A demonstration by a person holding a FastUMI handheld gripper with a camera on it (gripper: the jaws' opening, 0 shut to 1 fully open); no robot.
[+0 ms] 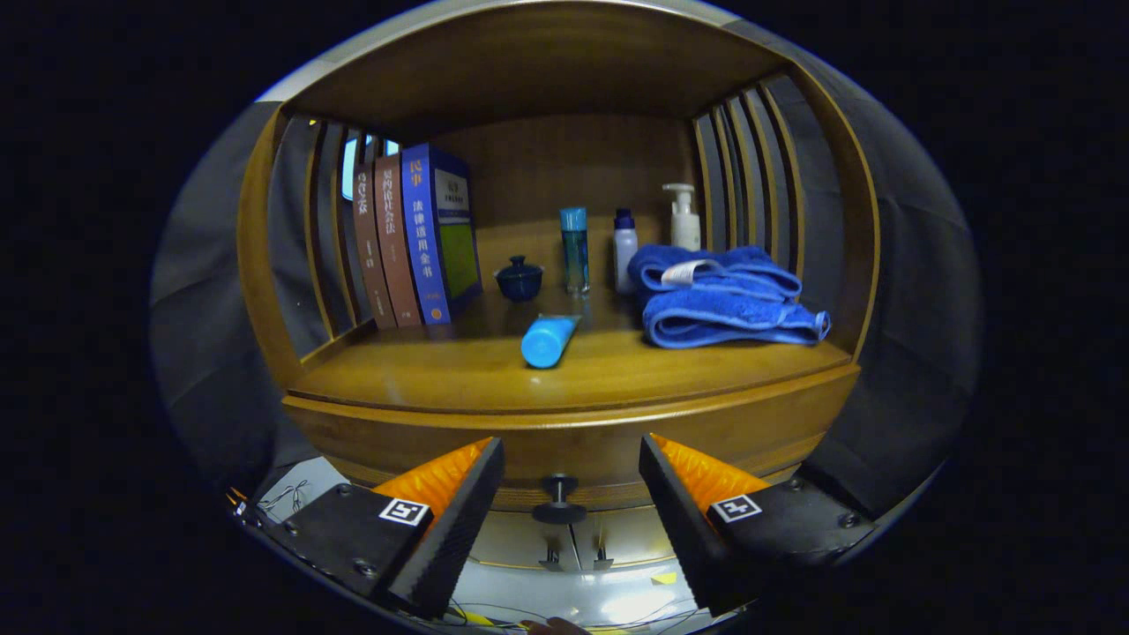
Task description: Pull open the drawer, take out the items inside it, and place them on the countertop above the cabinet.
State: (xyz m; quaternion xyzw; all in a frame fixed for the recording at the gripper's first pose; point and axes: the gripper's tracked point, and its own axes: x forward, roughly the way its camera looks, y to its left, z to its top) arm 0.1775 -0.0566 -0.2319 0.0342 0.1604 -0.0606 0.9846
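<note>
Gripper view: gripper (571, 463) fingers are spread wide, grasping nothing. Drawer knob (558, 499) sits between them, apart from both fingers. Knob is on the drawer front (582, 441), the curved wooden panel just ahead of the fingertips. Drawer looks closed; contents can't be seen.

Countertop (459, 375) above the drawer is a wooden shelf bay with slatted side walls (322, 247). What's in that bay:
- three upright books (410, 238) leaning against the left slats, two brown and one blue
- small dark blue lidded cup (519, 279) beside the books
- tall teal bottle (574, 250) behind centre, upright
- white bottle with dark cap (624, 250) just right of it
- white pump bottle (684, 217) at back right
- blue tube (549, 340) lying on its side, cap end toward the fingers, mid-shelf
- folded blue towels (723, 295), stacked, at the right, in front of the pump bottle

Below the drawer: pale floor with some wires (291, 498).
</note>
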